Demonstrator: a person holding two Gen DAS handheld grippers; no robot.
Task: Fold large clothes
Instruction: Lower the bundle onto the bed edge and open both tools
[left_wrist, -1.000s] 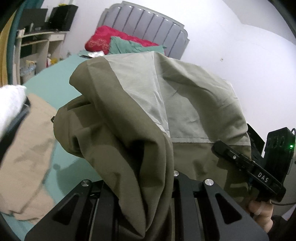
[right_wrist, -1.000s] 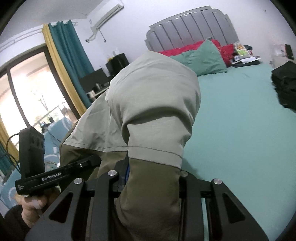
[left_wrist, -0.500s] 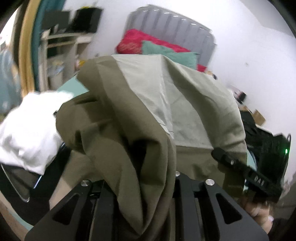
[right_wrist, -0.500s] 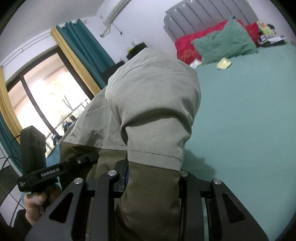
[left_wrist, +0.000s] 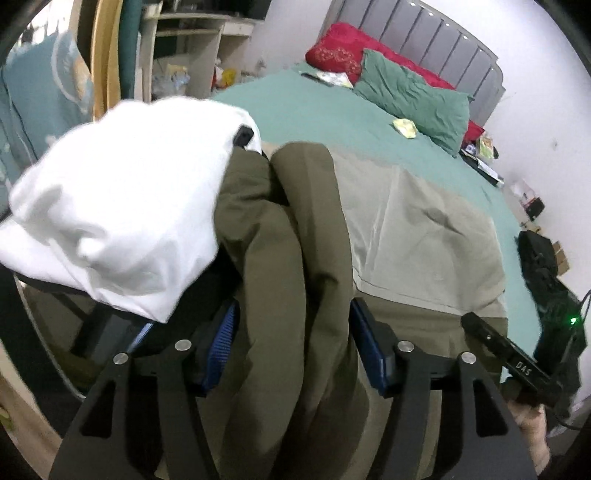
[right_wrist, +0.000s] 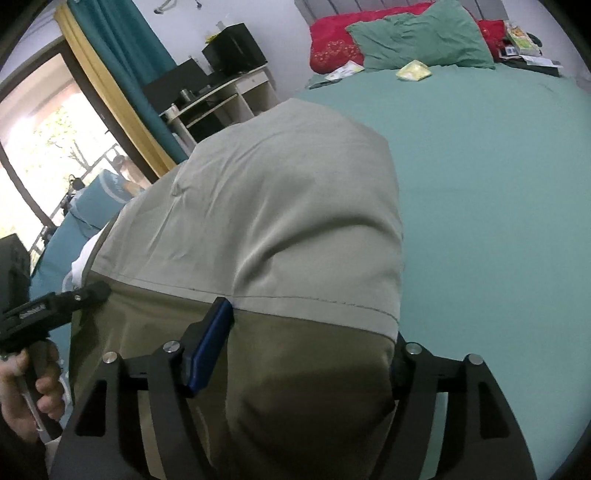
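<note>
An olive and pale grey-green garment lies folded on the teal bed. It bunches between the fingers of my left gripper, whose jaws stand apart with the blue pads clear of the cloth. In the right wrist view the same garment fills the gap of my right gripper, whose jaws are also wide apart, one blue pad showing at the left. The right gripper shows in the left view, the left one in the right view.
A white garment lies on something dark at the left. Green pillow and red pillow lie against the grey headboard. Small packets lie near them. A desk with shelves and a curtained window stand left of the bed.
Both grippers have opened; they were shut on the garment before. The garment has come down from the air onto the bed and both views tilted downward.
</note>
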